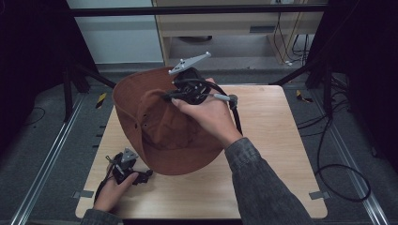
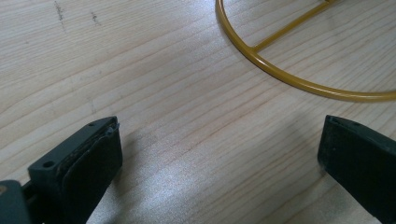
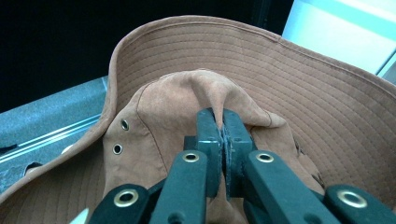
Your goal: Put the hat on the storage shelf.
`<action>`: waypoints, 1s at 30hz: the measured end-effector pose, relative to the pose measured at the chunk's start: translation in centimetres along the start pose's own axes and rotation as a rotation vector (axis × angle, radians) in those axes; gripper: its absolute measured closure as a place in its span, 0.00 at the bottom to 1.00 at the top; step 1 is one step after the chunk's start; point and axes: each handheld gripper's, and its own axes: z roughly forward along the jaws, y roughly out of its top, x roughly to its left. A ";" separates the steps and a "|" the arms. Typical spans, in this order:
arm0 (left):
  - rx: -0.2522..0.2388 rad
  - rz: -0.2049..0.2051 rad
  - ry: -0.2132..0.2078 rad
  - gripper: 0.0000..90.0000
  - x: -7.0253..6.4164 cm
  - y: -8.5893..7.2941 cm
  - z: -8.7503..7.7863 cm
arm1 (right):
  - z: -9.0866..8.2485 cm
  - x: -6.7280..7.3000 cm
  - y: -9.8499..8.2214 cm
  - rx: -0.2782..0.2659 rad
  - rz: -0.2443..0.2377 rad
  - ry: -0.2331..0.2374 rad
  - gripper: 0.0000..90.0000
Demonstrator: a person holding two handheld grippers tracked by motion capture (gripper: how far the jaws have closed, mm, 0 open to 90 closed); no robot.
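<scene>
On the left I have the left gripper (image 1: 141, 177) low over the near left part of the wooden table (image 1: 277, 140), held in the person's left hand (image 1: 110, 192). In the left gripper view its jaws stand wide apart, with bare wood between the pads (image 2: 100, 156) and nothing gripped. Ahead of those jaws, on the table, lies part of a yellow wire ring (image 2: 280, 77) with a straight spoke running off from it; the jaws sit well clear of it.

Moving right, I find the brown hat (image 1: 162, 131) over the middle of the table. It is a wide-brimmed cloth hat, lifted and tilted, with its brim reaching from above the far edge of the table down to just beside the left gripper. I cannot tell whether its lowest edge touches the wood. In the right gripper view I see two small metal eyelets (image 3: 120, 136) in the side of its crown.

Further right, the right gripper (image 1: 174, 96) is in the person's right hand (image 1: 209, 115), whose sleeve (image 1: 263, 187) comes in from the bottom right. Its jaws are pressed together on a pinched fold of the hat's crown (image 3: 219, 93), and the cloth rises in a ridge between the pads. The grey plate (image 1: 190, 62) on top of this gripper points up toward the far side. Its black cable (image 1: 234, 110) trails down past the wrist.
</scene>
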 end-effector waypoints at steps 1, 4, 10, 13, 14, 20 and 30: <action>0.000 0.000 0.000 0.00 0.0 0.0 0.0 | 0.1 0.0 0.0 0.002 0.001 0.001 0.98; 0.000 0.000 0.000 0.00 0.0 0.0 0.0 | 0.2 0.0 -0.1 0.005 0.001 0.000 0.98; 0.001 0.000 -0.002 0.00 0.0 0.0 0.0 | 0.3 -0.3 -0.3 0.005 0.010 0.002 0.98; 0.001 0.000 -0.002 0.00 0.0 0.0 0.0 | 0.3 -0.4 -0.5 0.006 0.013 0.002 0.98; 0.001 0.000 -0.002 0.00 0.0 0.0 0.0 | 0.3 -0.4 -0.6 0.005 0.014 0.003 0.98; 0.001 -0.001 -0.001 0.00 0.0 0.0 0.0 | 0.6 -0.5 -0.8 0.014 0.017 0.002 0.98; 0.001 -0.001 -0.003 0.00 0.0 0.0 0.0 | 1.0 -0.6 -1.0 0.023 0.020 0.005 0.97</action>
